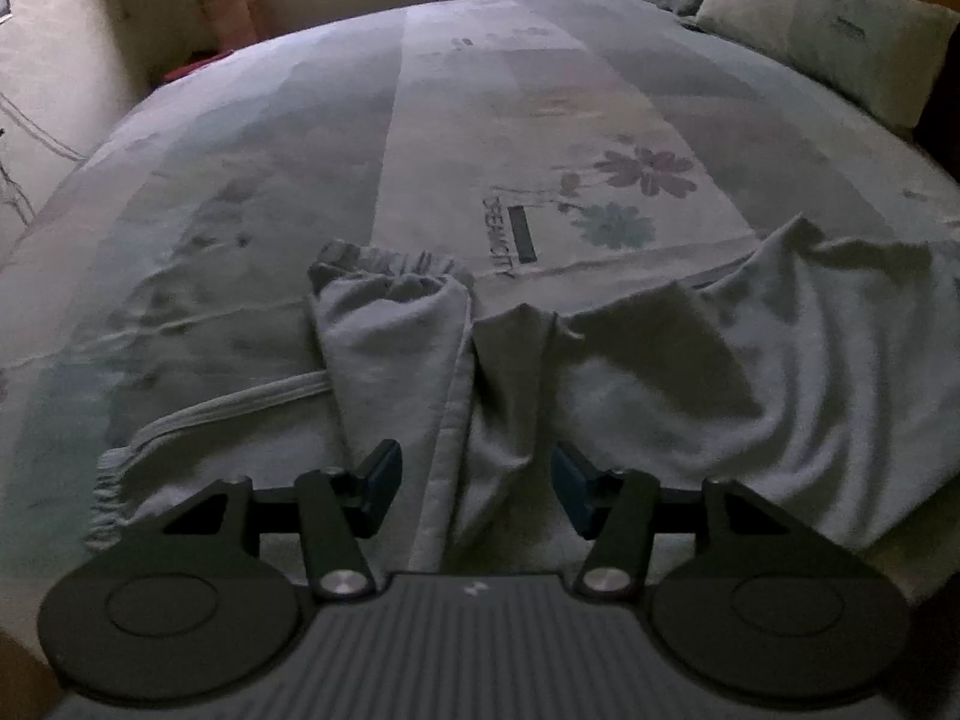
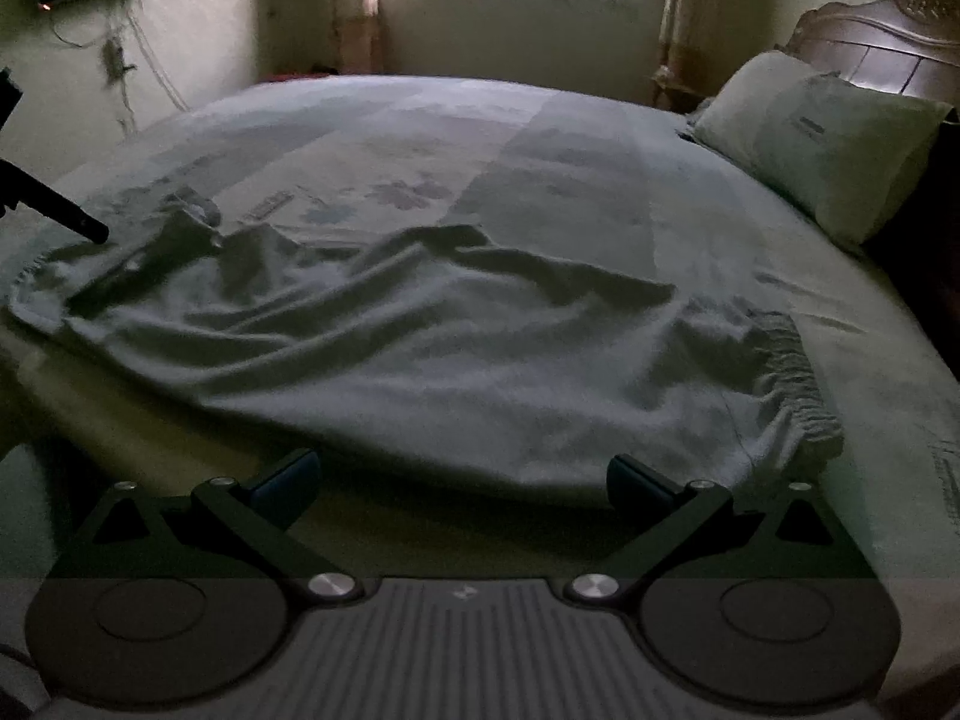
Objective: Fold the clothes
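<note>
Both jaws stand spread with nothing pinched: my left gripper (image 1: 475, 483) straddles a fold of the grey garment (image 1: 690, 372), my right gripper (image 2: 462, 480) hangs at its hem. It lies rumpled along the bed's (image 1: 300, 150) near edge. I read "DEBAUCITY" (image 1: 499, 235) printed on the sheet.

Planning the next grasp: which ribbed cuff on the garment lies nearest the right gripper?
The ribbed cuff at the garment's right end, near the right gripper. The other cuff lies far left, beside the left gripper's fingertip.

both grippers (image 1: 475, 480) (image 2: 463, 480): blk ribbed body, silver screws, blue-padded jaws.
</note>
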